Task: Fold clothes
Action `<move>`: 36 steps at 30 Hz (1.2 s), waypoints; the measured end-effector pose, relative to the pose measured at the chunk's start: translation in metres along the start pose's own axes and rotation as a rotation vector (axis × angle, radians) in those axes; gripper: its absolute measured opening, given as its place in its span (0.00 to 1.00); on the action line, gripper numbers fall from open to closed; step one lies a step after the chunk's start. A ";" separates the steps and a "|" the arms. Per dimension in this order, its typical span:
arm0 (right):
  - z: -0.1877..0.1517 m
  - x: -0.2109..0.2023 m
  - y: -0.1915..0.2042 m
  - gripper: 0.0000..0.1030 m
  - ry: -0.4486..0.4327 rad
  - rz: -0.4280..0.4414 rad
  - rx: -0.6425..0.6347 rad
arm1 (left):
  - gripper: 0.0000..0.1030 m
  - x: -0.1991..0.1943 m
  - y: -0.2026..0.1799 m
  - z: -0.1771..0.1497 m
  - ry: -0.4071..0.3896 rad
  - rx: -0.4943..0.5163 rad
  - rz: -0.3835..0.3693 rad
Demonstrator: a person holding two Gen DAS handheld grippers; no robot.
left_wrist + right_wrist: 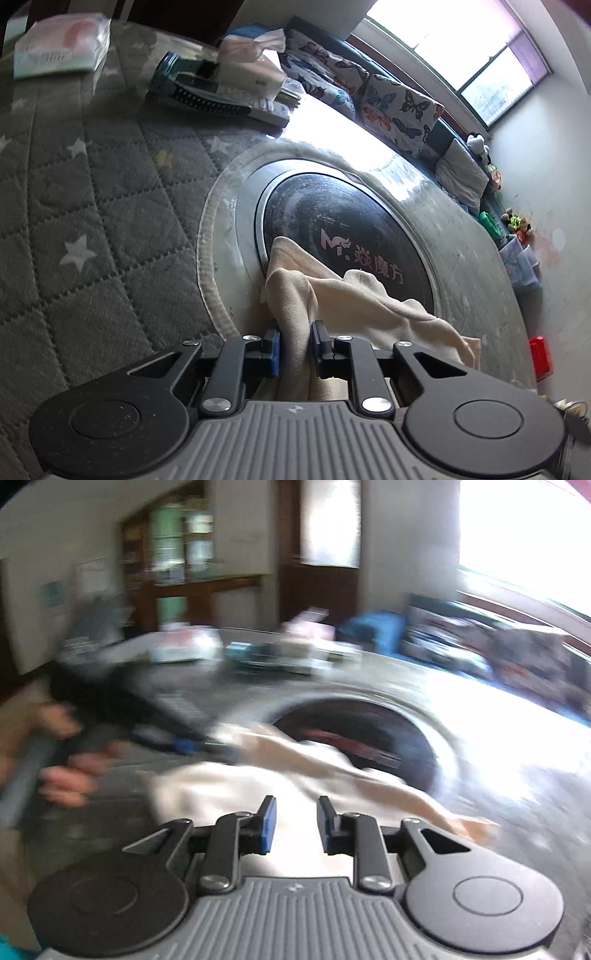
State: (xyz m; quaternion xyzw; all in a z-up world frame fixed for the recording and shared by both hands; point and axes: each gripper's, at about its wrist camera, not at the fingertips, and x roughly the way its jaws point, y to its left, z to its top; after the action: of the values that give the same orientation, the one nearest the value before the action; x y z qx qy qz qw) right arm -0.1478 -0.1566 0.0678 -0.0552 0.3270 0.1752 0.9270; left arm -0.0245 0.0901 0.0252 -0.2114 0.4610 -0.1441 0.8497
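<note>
A cream cloth [332,295] lies crumpled over the rim of a dark round plate [351,221] set into the table. My left gripper [295,328] is shut on a bunched fold of this cloth, which rises between its pads. The right wrist view is blurred. In it the cloth [229,786] stretches across the table ahead of my right gripper [296,805], whose jaws stand open with nothing between them. The left gripper [207,744] also shows there at the left, held by a person's hand [66,775] and pinching the cloth's far end.
A grey quilted table cover with stars [92,203] spreads to the left. At the far side lie a tissue pack [59,44], a jar, a comb [221,99] and remotes. Butterfly cushions [388,99] line a bench under the window. A red object [539,354] sits at the right.
</note>
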 end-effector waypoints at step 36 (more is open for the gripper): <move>0.071 0.020 -0.020 0.08 -0.086 -0.021 0.187 | 0.16 -0.094 0.032 0.011 -0.245 0.099 0.098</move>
State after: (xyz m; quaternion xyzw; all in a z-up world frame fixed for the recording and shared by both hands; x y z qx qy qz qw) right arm -0.0848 -0.1544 0.1106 0.0358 0.3012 0.1363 0.9431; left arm -0.0640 0.1620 0.0826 -0.1624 0.3561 -0.0983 0.9150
